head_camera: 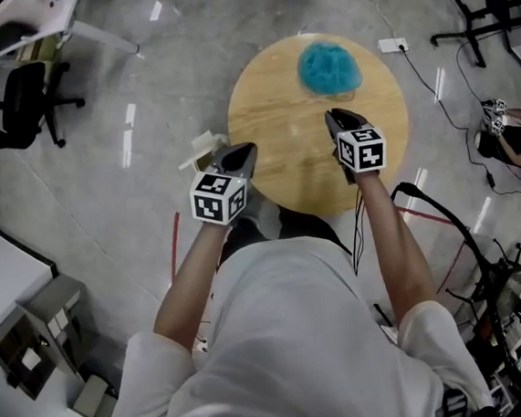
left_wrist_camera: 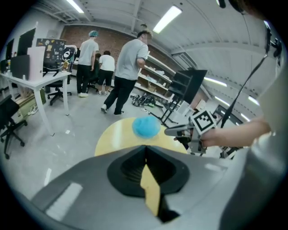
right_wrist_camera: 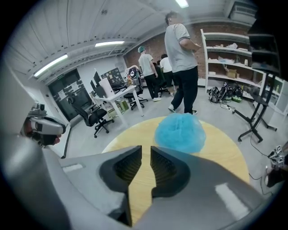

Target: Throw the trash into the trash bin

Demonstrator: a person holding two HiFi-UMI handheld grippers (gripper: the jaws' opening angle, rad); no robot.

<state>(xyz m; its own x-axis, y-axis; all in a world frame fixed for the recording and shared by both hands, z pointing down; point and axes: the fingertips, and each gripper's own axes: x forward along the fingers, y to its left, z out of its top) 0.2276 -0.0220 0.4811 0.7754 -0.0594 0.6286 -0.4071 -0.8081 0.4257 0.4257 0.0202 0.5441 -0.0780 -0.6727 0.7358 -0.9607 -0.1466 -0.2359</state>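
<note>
A crumpled blue hair net [head_camera: 328, 67] lies on the far side of a round wooden table [head_camera: 271, 129]. My left gripper [head_camera: 244, 150] hovers over the table's near left edge, its jaws shut with nothing in them. My right gripper [head_camera: 336, 115] is over the table a short way in front of the net, with a narrow empty gap between its jaws. In the right gripper view the net [right_wrist_camera: 180, 132] fills the space just beyond the jaws [right_wrist_camera: 146, 150]. The left gripper view shows the net [left_wrist_camera: 146, 127] farther off, past the shut jaws [left_wrist_camera: 145, 148]. No trash bin is recognisable.
A small white object [head_camera: 202, 149] sits on the floor by the table's left edge. Office chairs [head_camera: 26, 102] and white desks stand at the left. Cables and a power strip [head_camera: 392, 45] lie on the floor at the right. Several people [left_wrist_camera: 128, 72] stand beyond the table.
</note>
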